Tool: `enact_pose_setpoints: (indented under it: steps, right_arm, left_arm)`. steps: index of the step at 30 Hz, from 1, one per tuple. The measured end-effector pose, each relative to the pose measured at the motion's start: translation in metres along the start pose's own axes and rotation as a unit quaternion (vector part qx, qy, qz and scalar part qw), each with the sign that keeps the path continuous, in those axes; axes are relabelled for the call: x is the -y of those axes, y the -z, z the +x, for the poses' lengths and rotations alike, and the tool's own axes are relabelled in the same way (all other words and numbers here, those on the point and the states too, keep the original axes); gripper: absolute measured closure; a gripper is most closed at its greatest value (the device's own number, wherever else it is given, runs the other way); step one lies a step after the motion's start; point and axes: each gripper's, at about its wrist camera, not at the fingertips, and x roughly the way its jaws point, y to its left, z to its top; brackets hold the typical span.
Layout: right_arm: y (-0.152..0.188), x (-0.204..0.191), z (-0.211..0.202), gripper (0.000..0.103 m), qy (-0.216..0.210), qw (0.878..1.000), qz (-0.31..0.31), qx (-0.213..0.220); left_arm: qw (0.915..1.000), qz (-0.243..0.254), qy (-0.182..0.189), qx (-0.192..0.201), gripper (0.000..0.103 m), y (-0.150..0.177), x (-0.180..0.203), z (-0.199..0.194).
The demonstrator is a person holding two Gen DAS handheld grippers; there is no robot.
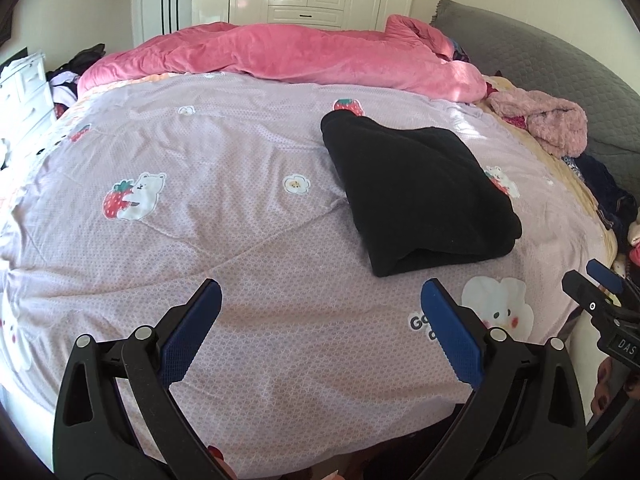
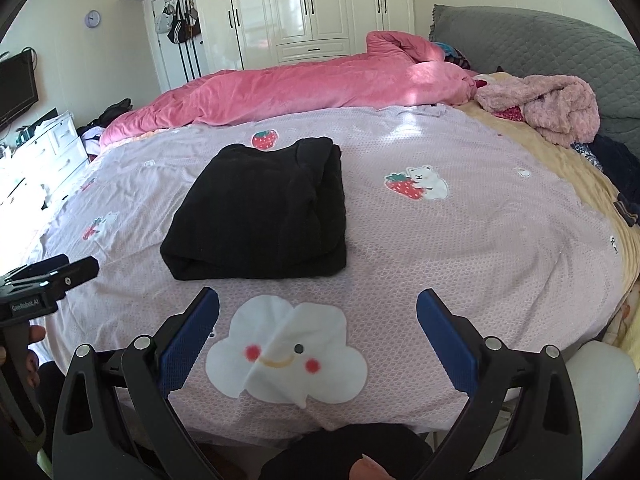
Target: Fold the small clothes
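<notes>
Blue-padded black fingers of the left gripper (image 1: 320, 300) fill the bottom of the left wrist view, spread wide apart with nothing between them, hovering over the lilac bedspread printed with bears and strawberries (image 1: 224, 248). Beyond them and a little to the right lies the black fleecy garment folded into a thick rectangle (image 1: 416, 196), flat on the spread, its rolled fold edge facing the camera. At the right edge the tip of the right gripper (image 1: 596, 280) shows, clear of the cloth. A rumpled pink velvet quilt (image 1: 280, 56) runs along the far side of the bed, well apart from the garment.

Blue pads frame the right wrist view too: the right gripper (image 2: 318, 300) is wide open and empty, poised above a white smiling cloud print (image 2: 286, 356) on the spread. The black garment sits just beyond the fingertips, slightly left of centre, with layered edges stacked along its right side. A fluffy pink garment (image 2: 548, 104) is heaped near the grey quilted headboard (image 2: 520, 28).

By its look the black piece is soft, light and limp, with a napped surface that should not slip in textured pads. It will sag and unfold if lifted by one layer, so the near corners, pinching through all layers at once with both grippers, seem the best hold.
</notes>
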Motion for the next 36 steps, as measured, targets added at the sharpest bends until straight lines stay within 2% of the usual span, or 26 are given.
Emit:
enact_pose_setpoints:
  steps: [9, 36]
  right_arm:
    - [0.0001, -0.0026, 0.0045, 0.004, -0.007, 1.0, -0.001, -0.007]
    - [0.0018, -0.0047, 0.0093, 0.004, -0.009, 1.0, -0.001, -0.012]
  left_arm:
    - [0.9999, -0.003, -0.004, -0.012, 0.009, 0.0058, 0.0013, 0.0033]
    - [0.9998, -0.004, -0.013, -0.018, 0.009, 0.0063, 0.0005, 0.0074]
